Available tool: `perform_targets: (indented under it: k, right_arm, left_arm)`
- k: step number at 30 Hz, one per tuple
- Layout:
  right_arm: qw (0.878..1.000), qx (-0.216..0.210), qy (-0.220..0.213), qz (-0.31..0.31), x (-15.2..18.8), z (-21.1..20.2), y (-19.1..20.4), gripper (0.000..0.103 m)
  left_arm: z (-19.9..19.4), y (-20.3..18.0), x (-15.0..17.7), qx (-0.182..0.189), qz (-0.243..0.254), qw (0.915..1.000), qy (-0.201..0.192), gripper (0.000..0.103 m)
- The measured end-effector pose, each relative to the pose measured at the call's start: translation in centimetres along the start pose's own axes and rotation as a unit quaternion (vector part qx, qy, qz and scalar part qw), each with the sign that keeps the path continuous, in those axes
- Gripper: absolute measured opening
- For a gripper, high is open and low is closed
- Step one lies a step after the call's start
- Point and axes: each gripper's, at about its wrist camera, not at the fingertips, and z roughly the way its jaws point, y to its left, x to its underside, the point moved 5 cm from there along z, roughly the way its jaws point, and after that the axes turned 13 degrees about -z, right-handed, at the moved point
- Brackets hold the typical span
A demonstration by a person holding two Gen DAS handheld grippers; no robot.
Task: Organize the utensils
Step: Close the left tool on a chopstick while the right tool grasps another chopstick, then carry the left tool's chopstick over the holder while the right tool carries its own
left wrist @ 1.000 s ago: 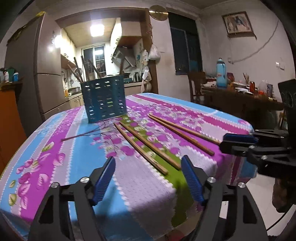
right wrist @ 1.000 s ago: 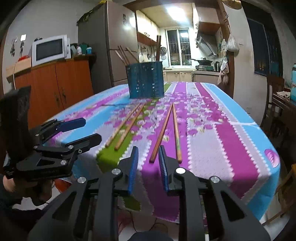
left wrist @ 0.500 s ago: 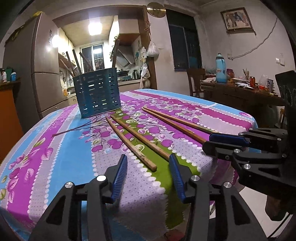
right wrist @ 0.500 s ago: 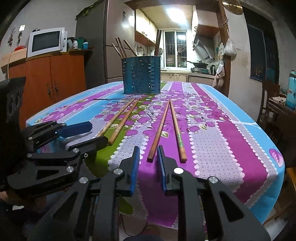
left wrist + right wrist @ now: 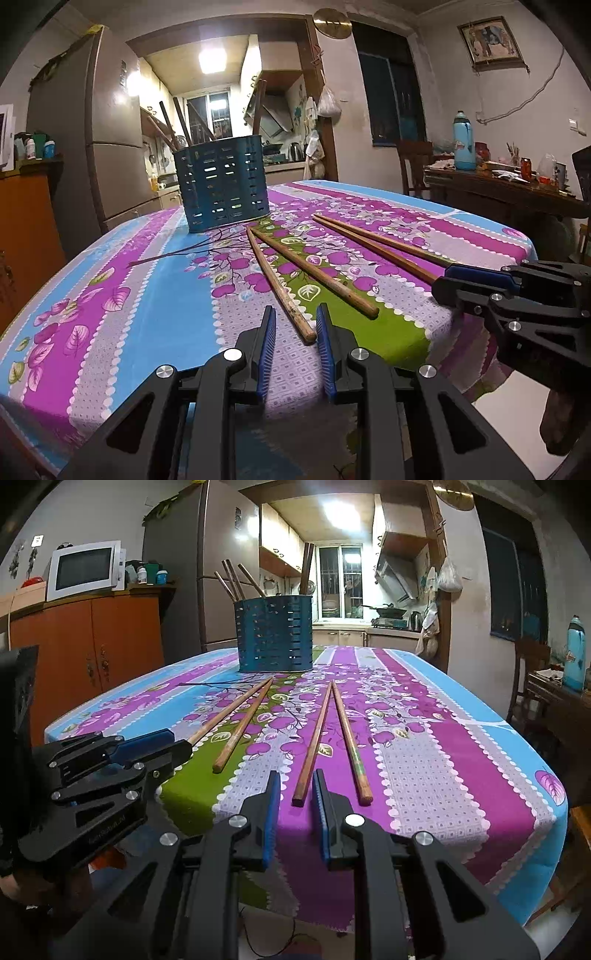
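Observation:
Several wooden chopsticks lie on the flowered tablecloth [image 5: 110, 295], pointing toward a blue slotted utensil holder [image 5: 225, 184] that holds more sticks. My left gripper [image 5: 295, 317] is partly open at the table's near edge, its jaws on either side of the near tip of the leftmost chopstick [image 5: 277, 280], not closed on it. My right gripper [image 5: 295, 782] is partly open, its jaws flanking the near tip of another chopstick [image 5: 314, 734]. The holder [image 5: 275, 635] stands at the far middle in the right wrist view.
An orange cabinet [image 5: 92, 646] with a microwave [image 5: 85, 568] stands left of the table. A fridge [image 5: 110, 147] is behind the holder. A side table [image 5: 498, 184] with bottles and a chair is at the right.
Both grippers have moved forward and down to the chopstick tips. The left jaws have narrowed a lot. The right jaws have opened slightly.

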Motion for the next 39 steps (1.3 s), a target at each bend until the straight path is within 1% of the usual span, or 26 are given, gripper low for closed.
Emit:
perform_targets:
  k: [4,10,12,14,15,18,19,20,21,26,29,32,35,39]
  right_arm:
    - [1.0,0.015,-0.007,-0.007,0.0,0.0,0.3,0.016]
    - [0.999,0.027,-0.015,-0.015,0.1,0.4,0.3,0.016]
    - [0.999,0.027,-0.016,-0.015,0.2,0.3,0.4,0.016]
    - [0.999,0.027,-0.018,-0.009,0.3,0.1,0.4,0.016]
    - [0.999,0.028,-0.019,-0.009,0.4,0.1,0.4,0.016]
    - [0.999,0.027,-0.022,-0.007,0.4,0.1,0.3,0.016]
    - [0.999,0.026,-0.024,-0.006,0.4,0.0,0.3,0.015]
    - [0.999,0.025,-0.026,-0.005,0.5,0.0,0.3,0.009]
    - [0.999,0.024,-0.028,-0.004,0.5,-0.1,0.3,0.006]
    - [0.999,0.023,-0.033,0.003,0.5,-0.4,-0.1,0.006]
    - [0.999,0.026,-0.039,0.0,-0.1,-1.0,-0.2,0.006]
    - [0.998,0.028,-0.05,-0.006,-1.3,-2.1,-0.4,0.006]
    - [0.997,0.029,-0.066,-0.016,-2.9,-3.4,-0.6,0.005]
    - [0.995,0.028,-0.088,-0.033,-5.0,-4.9,-0.7,0.005]
  left_arm:
    - [0.0,0.0,0.1,-0.004,-0.004,1.0,-0.007,0.024]
    - [-0.1,-0.2,0.3,-0.009,0.001,0.9997,-0.022,0.024]
    - [-0.1,-0.2,0.3,-0.007,-0.002,0.9997,-0.023,0.022]
    - [-0.2,-0.3,0.4,-0.004,-0.003,0.9998,-0.021,0.016]
    - [-0.2,-0.5,0.4,-0.003,-0.002,0.9997,-0.022,0.014]
    - [-0.2,-0.5,0.4,-0.003,-0.007,0.9997,-0.024,0.013]
    - [-0.2,-0.4,0.4,-0.003,-0.009,0.9997,-0.023,0.013]
    - [-0.2,-0.4,0.4,-0.003,-0.01,0.9997,-0.023,0.012]
    - [-0.3,-0.3,0.4,-0.003,-0.011,0.9997,-0.023,0.012]
    - [-0.4,-0.2,0.3,-0.003,-0.015,0.9997,-0.019,0.008]
    - [-0.6,0.0,0.2,-0.005,-0.019,0.9996,-0.02,0.008]
    - [-1.3,0.4,-0.6,-0.006,-0.027,0.9992,-0.028,0.007]
    - [-2.5,0.7,-1.9,-0.005,-0.035,0.9983,-0.046,0.007]
    - [-4.8,0.9,-4.3,0.001,-0.04,0.996,-0.08,0.007]
